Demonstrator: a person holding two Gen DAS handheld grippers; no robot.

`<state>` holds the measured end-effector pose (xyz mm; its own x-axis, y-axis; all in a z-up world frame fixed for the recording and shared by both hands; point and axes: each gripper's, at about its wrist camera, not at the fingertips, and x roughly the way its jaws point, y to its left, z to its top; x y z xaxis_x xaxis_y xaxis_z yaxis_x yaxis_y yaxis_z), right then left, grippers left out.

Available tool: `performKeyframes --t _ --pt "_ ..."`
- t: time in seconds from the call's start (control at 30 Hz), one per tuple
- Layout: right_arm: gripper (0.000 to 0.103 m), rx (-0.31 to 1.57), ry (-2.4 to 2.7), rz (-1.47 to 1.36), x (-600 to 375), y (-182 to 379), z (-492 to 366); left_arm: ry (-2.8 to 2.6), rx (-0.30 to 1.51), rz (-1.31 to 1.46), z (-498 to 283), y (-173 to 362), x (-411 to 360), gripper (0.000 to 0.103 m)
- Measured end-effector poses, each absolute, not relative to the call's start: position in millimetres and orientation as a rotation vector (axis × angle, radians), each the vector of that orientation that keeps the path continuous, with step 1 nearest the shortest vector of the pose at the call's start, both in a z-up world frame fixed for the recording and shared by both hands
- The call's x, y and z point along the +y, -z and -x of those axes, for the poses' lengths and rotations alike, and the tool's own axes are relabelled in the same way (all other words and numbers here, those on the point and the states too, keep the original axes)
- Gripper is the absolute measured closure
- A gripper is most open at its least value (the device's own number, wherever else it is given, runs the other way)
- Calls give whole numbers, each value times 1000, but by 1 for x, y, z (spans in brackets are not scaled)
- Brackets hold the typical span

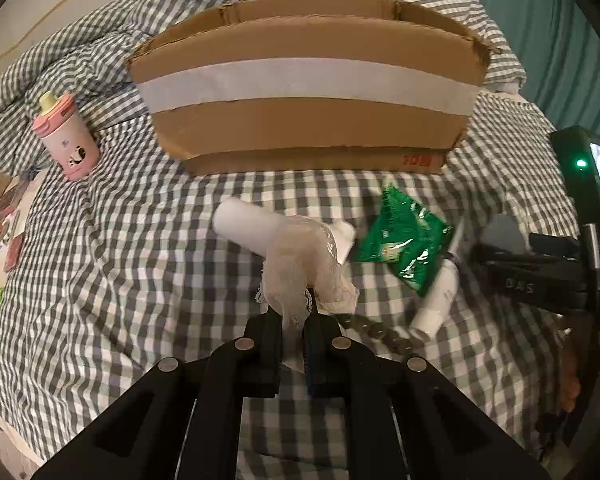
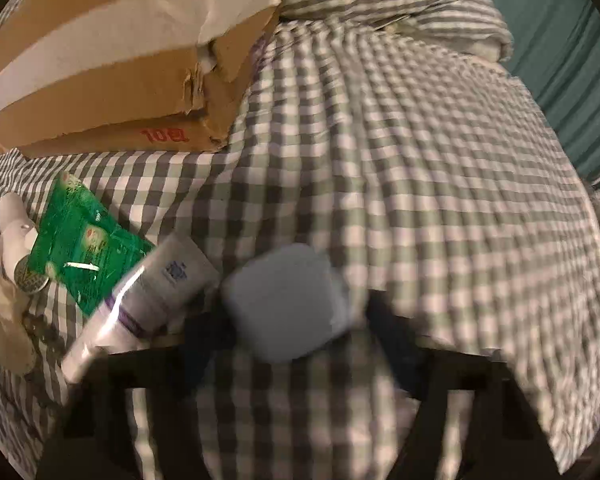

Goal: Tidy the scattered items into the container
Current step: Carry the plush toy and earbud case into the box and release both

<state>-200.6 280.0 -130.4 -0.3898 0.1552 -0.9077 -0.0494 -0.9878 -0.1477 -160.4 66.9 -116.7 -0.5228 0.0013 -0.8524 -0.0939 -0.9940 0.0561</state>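
Left wrist view: the left claw is clamped on a cream lace cloth, just in front of the cardboard box on the checked bed. A white roll lies under the cloth; a green packet and a white tube lie right of it. Right wrist view, blurred: a grey square case sits between the half-closed fingers of the right claw, right of the box; contact is unclear.
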Motion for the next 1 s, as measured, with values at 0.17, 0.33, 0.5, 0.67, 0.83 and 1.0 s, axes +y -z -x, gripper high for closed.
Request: performKeyframes --t 0.17,0.33,0.5,0.67,0.83,1.0 --pt "47 41 -2688 1614 288 82 164 -2712 118 1519 160 115 57 96" --pt "47 66 -2723 1573 287 59 150 -2713 110 1508 154 110 57 96" --pt "47 53 -2739 1562 280 46 143 -2729 113 1484 147 101 52 96" --pt "47 26 -2827 1506 263 8 148 -2754 130 1452 153 78 42 96" --pt "47 -9 -2943 1387 238 -45 178 -2813 165 1310 176 27 34 96" --pt "47 -8 -2995 1329 224 -72 227 -2845 209 1174 219 -21 35 96"
